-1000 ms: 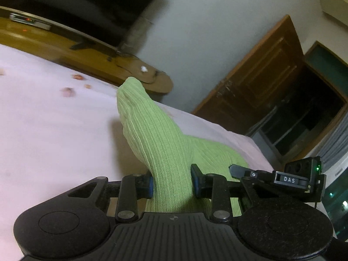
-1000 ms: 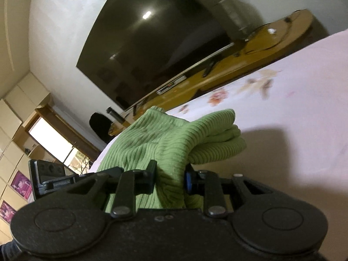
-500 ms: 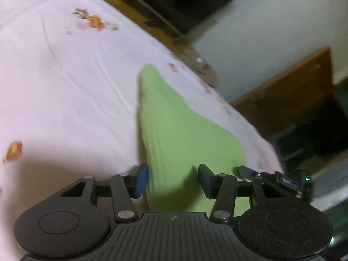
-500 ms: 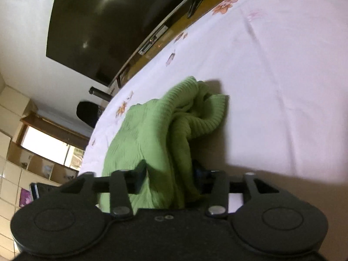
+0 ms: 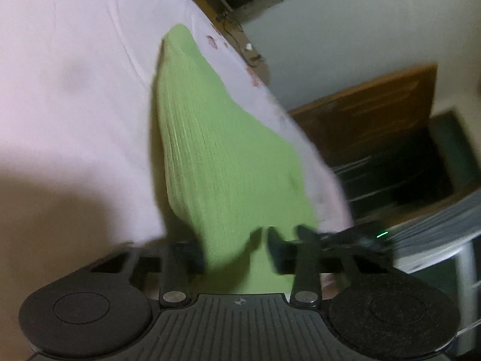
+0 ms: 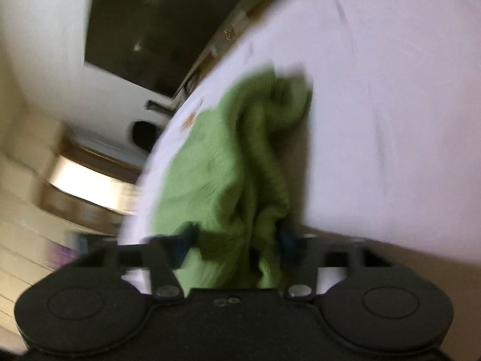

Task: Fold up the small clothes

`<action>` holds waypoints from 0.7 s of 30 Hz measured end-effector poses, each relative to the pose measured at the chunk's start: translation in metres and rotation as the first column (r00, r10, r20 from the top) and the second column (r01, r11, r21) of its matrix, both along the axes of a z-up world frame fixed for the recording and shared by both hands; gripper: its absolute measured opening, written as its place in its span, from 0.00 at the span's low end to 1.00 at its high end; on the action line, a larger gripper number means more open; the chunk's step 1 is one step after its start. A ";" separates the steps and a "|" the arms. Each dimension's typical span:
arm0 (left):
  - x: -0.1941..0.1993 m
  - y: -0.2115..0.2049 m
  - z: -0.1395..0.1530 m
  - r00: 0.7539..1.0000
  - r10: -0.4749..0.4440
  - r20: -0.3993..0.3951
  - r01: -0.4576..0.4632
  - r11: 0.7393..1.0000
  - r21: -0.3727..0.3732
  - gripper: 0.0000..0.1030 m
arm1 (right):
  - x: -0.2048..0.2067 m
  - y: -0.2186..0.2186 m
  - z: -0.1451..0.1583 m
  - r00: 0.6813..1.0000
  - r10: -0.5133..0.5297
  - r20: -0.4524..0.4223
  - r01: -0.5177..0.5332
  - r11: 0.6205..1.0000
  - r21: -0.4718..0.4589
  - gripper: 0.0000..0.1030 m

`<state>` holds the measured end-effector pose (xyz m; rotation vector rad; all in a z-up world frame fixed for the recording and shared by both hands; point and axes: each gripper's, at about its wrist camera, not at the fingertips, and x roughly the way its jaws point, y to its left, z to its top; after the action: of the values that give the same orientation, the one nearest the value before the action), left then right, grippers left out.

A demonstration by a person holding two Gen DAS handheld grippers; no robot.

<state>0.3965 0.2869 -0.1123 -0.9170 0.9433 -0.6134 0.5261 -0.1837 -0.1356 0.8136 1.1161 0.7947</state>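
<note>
A green ribbed knit garment [image 5: 210, 150] lies on a pale pink bed sheet [image 5: 75, 90]. In the left wrist view it stretches away in a flat, tapering strip. My left gripper [image 5: 234, 249] has its jaws spread, with the cloth lying between them. In the right wrist view the same garment [image 6: 228, 174] is bunched in folds, with a rolled end at the far tip. My right gripper [image 6: 234, 240] also has its jaws apart around the bunched cloth. Both views are motion-blurred.
A wooden board [image 5: 228, 27] runs along the far edge of the bed. A dark television [image 6: 168, 24] hangs on the wall beyond it. A wooden door [image 5: 369, 111] and shelves stand to the right of the bed.
Both grippers have opened their jaws wider on the garment and tilted down toward the bed. The garment, held up a second ago, now lies lower on the sheet.
</note>
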 end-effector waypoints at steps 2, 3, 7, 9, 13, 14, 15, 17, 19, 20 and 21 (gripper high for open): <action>-0.002 0.005 0.010 1.000 -0.023 -0.016 0.023 1.000 0.002 0.31 | -0.007 0.002 0.009 0.996 -0.025 -0.090 0.030 0.998 0.057 0.24; -0.004 0.008 0.014 0.999 -0.027 -0.036 0.028 0.999 0.040 0.31 | -0.013 0.002 0.017 0.993 -0.021 -0.114 0.032 0.995 0.097 0.23; -0.019 0.031 0.016 0.996 0.009 -0.084 0.015 0.958 0.286 0.32 | -0.036 0.003 0.020 0.989 -0.046 -0.143 0.020 0.984 -0.179 0.32; -0.026 0.041 0.034 0.997 0.071 -0.002 -0.066 0.932 0.357 0.48 | -0.041 -0.002 0.017 0.994 -0.052 -0.091 0.025 0.963 -0.268 0.32; -0.021 0.013 0.072 0.976 0.051 0.211 -0.151 0.859 0.490 0.62 | -0.039 -0.003 0.062 0.971 -0.143 0.191 0.195 0.936 -0.293 0.38; -0.017 0.002 0.073 0.971 0.037 0.235 -0.154 0.850 0.503 0.62 | -0.035 0.005 0.071 0.957 -0.144 0.253 0.220 0.926 -0.307 0.37; -0.014 -0.010 0.070 0.972 0.023 0.235 -0.152 0.823 0.547 0.62 | -0.033 0.015 0.078 0.943 -0.129 0.308 0.230 0.919 -0.319 0.37; 0.000 -0.035 0.053 0.984 0.002 0.176 -0.122 0.732 0.671 0.71 | -0.027 0.042 0.078 0.918 -0.047 0.394 0.214 0.894 -0.393 0.34; -0.001 -0.042 0.053 0.982 0.026 0.189 -0.151 0.715 0.683 0.78 | -0.016 0.065 0.051 0.950 0.017 0.310 0.174 0.799 -0.576 0.38; -0.006 -0.044 0.061 0.980 0.032 0.198 -0.164 0.694 0.701 0.78 | -0.016 0.067 0.044 0.952 0.003 0.305 0.185 0.788 -0.587 0.38; -0.016 -0.046 0.066 0.977 0.026 0.212 -0.173 0.678 0.715 0.78 | -0.018 0.065 0.048 0.952 -0.022 0.306 0.203 0.791 -0.577 0.40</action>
<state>0.3808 0.2413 -0.0459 -0.1699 0.8525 -0.1698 0.5077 -0.1191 -0.0878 0.2062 0.9642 0.3870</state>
